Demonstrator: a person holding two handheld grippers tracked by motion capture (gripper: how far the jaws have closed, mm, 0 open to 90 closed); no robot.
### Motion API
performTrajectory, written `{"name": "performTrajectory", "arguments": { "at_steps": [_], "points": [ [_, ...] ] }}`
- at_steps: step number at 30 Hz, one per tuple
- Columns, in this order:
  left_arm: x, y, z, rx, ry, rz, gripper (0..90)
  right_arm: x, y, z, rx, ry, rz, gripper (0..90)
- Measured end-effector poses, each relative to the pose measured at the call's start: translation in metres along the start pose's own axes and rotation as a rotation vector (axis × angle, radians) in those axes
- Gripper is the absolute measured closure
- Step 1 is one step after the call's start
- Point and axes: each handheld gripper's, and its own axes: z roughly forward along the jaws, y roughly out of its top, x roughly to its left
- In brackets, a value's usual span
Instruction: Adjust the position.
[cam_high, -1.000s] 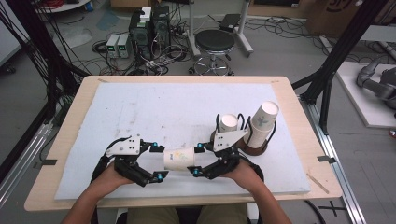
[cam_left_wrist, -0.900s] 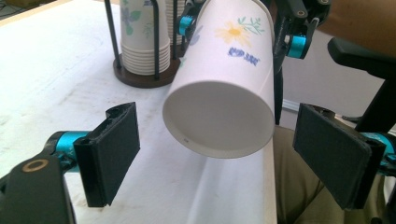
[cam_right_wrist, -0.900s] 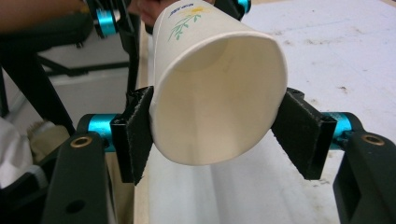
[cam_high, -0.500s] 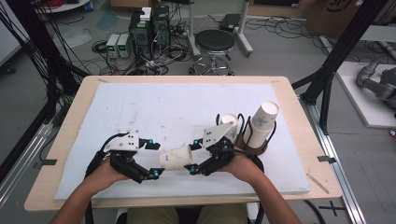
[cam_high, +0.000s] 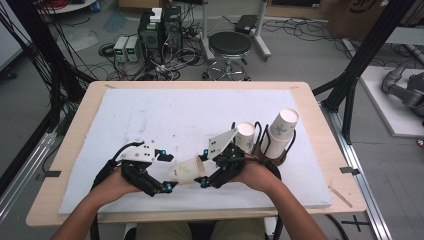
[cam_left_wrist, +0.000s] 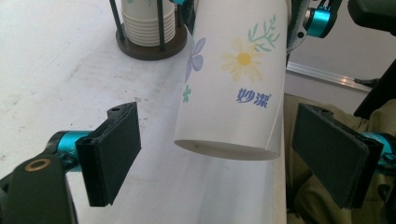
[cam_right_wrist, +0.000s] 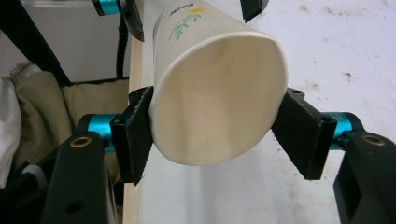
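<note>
A white paper cup (cam_high: 186, 170) printed with flowers hangs tilted above the near part of the white mat. My right gripper (cam_high: 202, 172) is shut on its rim end, and its pads (cam_right_wrist: 137, 135) squeeze the cup (cam_right_wrist: 219, 98) mouth into an oval. The right gripper (cam_right_wrist: 217, 135) looks straight into the cup. My left gripper (cam_high: 167, 172) stands open at the cup's closed end. In the left gripper view, the cup (cam_left_wrist: 233, 79) base hangs between the wide-apart pads (cam_left_wrist: 114, 149) of the left gripper (cam_left_wrist: 222, 156) without touching them.
A dark wire cup holder (cam_high: 280, 159) stands at the right on the mat (cam_high: 175, 115), with two stacks of paper cups (cam_high: 282, 127) in it. The same holder (cam_left_wrist: 149, 44) shows behind the cup in the left gripper view. The table's near edge (cam_high: 200, 212) is close to both hands.
The right gripper has risen a little with the cup, which now tilts instead of lying level between the two grippers. The left hand has barely moved.
</note>
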Motion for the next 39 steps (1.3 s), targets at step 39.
{"name": "performTrajectory", "arguments": {
  "at_steps": [39],
  "points": [
    [-0.002, 0.013, 0.025, 0.166, -0.032, 0.051, 18.7, 0.002, 0.040, 0.017, 0.311, 0.002, -0.110, 33.2]
  ]
}}
